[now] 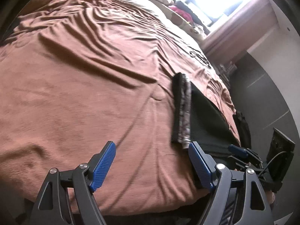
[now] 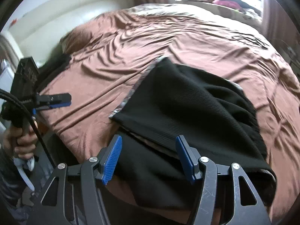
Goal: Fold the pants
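Left wrist view: one pair of black pants lies at the bed's near right edge, patterned waistband facing up the brown cover. The left gripper hangs over bare cover, fingers spread wide, holding nothing. The right gripper peeks in beyond.

Right wrist view: the pants fill the middle, folded over themselves. The right gripper hovers over their near edge, fingers wide apart, empty. Only here, the person's hand shows gripping the left gripper, seen side-on.

Pants: near edge hidden behind right gripper frame. Windowsill items blurred, unidentifiable. Left gripper body partly cut off at picture edge.
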The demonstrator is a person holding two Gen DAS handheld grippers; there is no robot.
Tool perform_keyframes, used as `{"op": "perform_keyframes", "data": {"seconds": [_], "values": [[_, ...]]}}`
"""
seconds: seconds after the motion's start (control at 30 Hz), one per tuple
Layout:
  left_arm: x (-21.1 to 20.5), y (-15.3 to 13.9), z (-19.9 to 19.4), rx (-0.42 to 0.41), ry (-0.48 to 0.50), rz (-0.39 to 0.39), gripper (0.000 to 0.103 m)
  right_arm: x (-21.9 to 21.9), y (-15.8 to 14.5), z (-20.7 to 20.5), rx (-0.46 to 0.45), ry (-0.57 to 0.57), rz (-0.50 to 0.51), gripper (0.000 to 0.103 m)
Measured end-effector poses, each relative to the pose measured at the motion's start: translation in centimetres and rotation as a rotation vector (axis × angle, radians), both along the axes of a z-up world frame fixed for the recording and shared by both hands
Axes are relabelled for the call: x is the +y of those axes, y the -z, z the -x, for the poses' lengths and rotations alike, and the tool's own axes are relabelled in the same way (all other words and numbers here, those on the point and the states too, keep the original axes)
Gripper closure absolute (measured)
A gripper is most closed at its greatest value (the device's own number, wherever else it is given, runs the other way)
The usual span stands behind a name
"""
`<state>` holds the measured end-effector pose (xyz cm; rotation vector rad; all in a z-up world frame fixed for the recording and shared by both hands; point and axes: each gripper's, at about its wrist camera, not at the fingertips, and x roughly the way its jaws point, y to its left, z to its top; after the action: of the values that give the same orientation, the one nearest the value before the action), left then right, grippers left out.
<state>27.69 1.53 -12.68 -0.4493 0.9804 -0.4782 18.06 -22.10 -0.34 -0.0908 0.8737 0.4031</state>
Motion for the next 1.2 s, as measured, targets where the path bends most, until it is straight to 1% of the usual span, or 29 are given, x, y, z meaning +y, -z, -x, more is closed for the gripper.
{"op": "perform_keyframes", "data": {"seconds": [0.07, 0.13, 0.23, 0.33, 0.5, 0.67, 0.8, 0.83, 0.87, 0.9, 0.93, 0.97, 1.03, 1.13, 1.2], "values": [[0.9, 0.5, 0.1, 0.007, -0.015, 0.006, 0.021, 1.3, 0.7, -1.4, 0.016, -0.042, 0.030, 0.045], [2.1, 1.1, 0.3, 0.019, -0.033, 0.016, 0.021, 2.7, 1.4, -2.8, 0.041, -0.062, 0.078, 0.045], [3.6, 1.6, 0.5, 0.029, -0.057, 0.028, 0.022, 4.1, 2.1, -4.6, 0.068, -0.082, 0.120, 0.045], [5.3, 2.1, 0.9, 0.034, -0.089, 0.040, 0.021, 5.8, 2.5, -5.6, 0.080, -0.100, 0.166, 0.045], [7.8, 2.7, 1.5, 0.044, -0.135, 0.059, 0.022, 8.7, 3.6, -7.0, 0.094, -0.143, 0.273, 0.045], [8.8, 2.8, 1.8, 0.043, -0.160, 0.076, 0.022, 10.8, 5.0, -8.7, 0.103, -0.146, 0.397, 0.045], [9.2, 2.8, 1.9, 0.044, -0.168, 0.086, 0.021, 12.2, 5.8, -9.4, 0.095, -0.153, 0.461, 0.045], [9.2, 2.8, 1.9, 0.045, -0.169, 0.085, 0.022, 12.5, 5.8, -9.5, 0.088, -0.157, 0.466, 0.053], [9.2, 2.8, 1.9, 0.045, -0.169, 0.084, 0.021, 12.6, 5.6, -9.8, 0.084, -0.154, 0.460, 0.064], [9.2, 2.8, 1.8, 0.045, -0.170, 0.083, 0.021, 12.5, 5.5, -10.0, 0.085, -0.151, 0.446, 0.069], [9.2, 2.8, 1.7, 0.046, -0.172, 0.083, 0.021, 12.4, 5.2, -10.3, 0.090, -0.149, 0.421, 0.077], [9.2, 2.8, 1.7, 0.047, -0.173, 0.082, 0.021, 12.1, 5.1, -10.6, 0.096, -0.148, 0.394, 0.087], [9.0, 2.8, 1.5, 0.048, -0.173, 0.080, 0.022, 11.4, 4.7, -11.1, 0.102, -0.138, 0.352, 0.095], [8.5, 2.6, 1.3, 0.049, -0.169, 0.078, 0.022, 9.9, 3.9, -11.7, 0.101, -0.130, 0.268, 0.099], [8.3, 2.5, 1.2, 0.047, -0.165, 0.079, 0.022, 8.6, 3.1, -11.9, 0.091, -0.120, 0.216, 0.099]]}}
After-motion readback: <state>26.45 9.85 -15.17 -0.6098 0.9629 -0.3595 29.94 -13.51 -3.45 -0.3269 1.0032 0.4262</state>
